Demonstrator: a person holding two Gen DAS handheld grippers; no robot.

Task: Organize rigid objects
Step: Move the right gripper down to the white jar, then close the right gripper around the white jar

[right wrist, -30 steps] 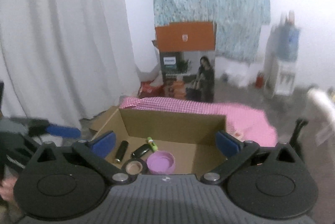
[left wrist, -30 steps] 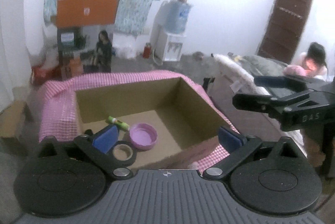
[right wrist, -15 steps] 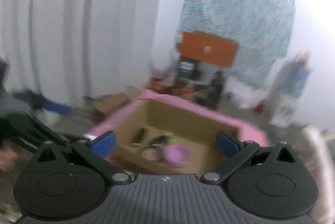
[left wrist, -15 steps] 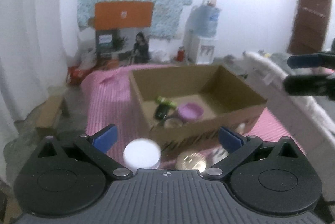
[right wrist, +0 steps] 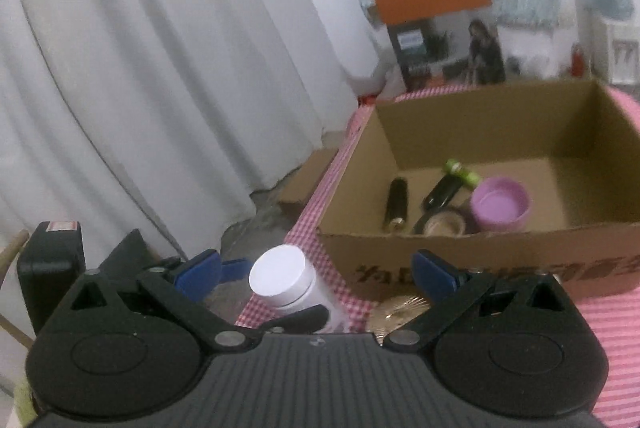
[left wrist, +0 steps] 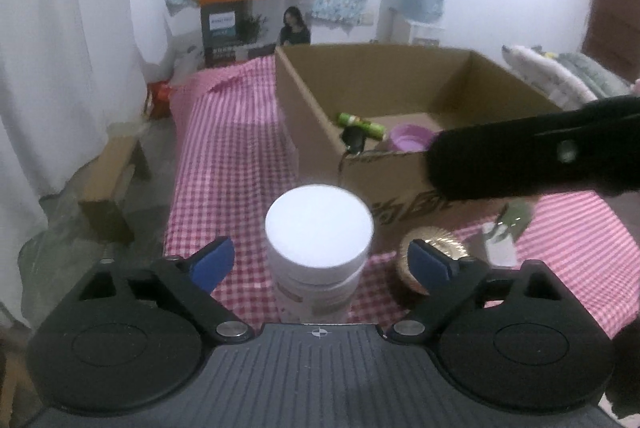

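Note:
A white jar with a flat white lid (left wrist: 318, 228) stands on the pink checked cloth in front of the cardboard box (left wrist: 304, 99). My left gripper (left wrist: 320, 262) straddles the jar; its jaws are closing, and a gap shows between each blue pad and the jar. In the right wrist view the same jar (right wrist: 280, 280) shows low down, with one left finger (right wrist: 298, 318) beside it. My right gripper (right wrist: 318, 274) hovers open above the cloth with nothing in it. Its dark finger (left wrist: 520, 163) crosses the left wrist view.
The box (right wrist: 440, 252) holds a green tube (right wrist: 462, 171), a purple cup (right wrist: 500, 205), two black tubes and a round compact. A gold fluted piece (left wrist: 434, 244) lies right of the jar. White curtains hang on the left, and a small carton sits on the floor.
Both grippers came down from over the box to the cloth in front of it. The white jar now sits between the left fingers, which have narrowed.

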